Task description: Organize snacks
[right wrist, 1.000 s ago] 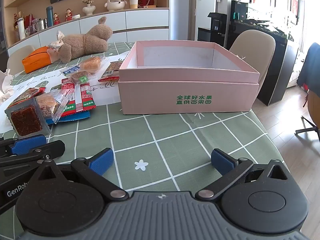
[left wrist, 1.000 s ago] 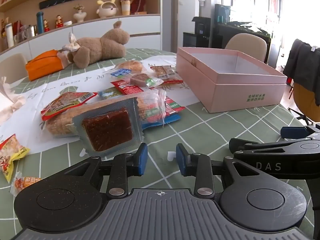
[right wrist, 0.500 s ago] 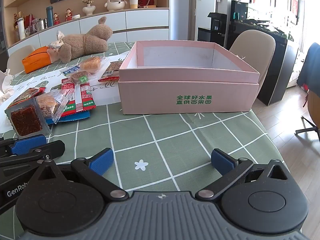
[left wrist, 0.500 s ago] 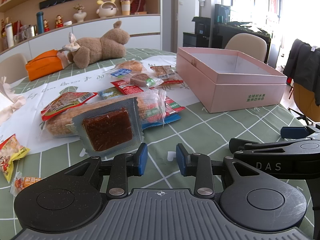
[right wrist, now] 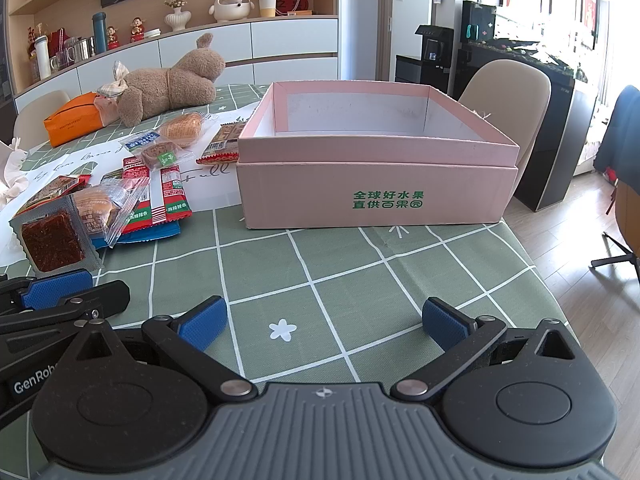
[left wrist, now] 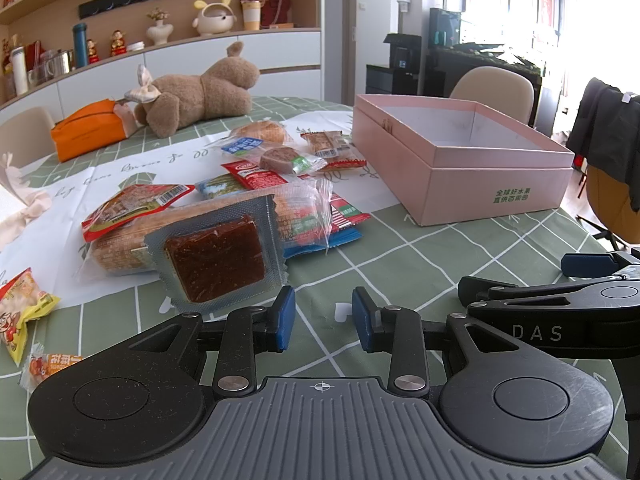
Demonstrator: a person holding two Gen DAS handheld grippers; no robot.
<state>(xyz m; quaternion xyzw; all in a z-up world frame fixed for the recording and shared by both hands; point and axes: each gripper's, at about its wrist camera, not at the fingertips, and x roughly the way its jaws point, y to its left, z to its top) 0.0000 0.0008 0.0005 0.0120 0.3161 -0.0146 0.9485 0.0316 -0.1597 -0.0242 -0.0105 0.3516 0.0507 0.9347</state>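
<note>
An open, empty pink box (left wrist: 460,160) stands on the green checked table, also in the right wrist view (right wrist: 376,176). A pile of wrapped snacks lies to its left: a brown square block in clear wrap (left wrist: 216,258) (right wrist: 50,240) nearest, a bread pack (left wrist: 132,236), red packets (right wrist: 172,196) and small cakes (left wrist: 280,158) behind. My left gripper (left wrist: 323,320) is partly open and empty, low over the table just in front of the brown block. My right gripper (right wrist: 324,322) is wide open and empty, in front of the box.
A brown plush toy (left wrist: 200,92) and an orange pouch (left wrist: 88,128) lie at the table's far side. Small yellow and orange snack bags (left wrist: 24,316) sit at the left edge. Chairs (right wrist: 504,96) stand behind the box. A white paper sheet (left wrist: 100,168) lies under the snacks.
</note>
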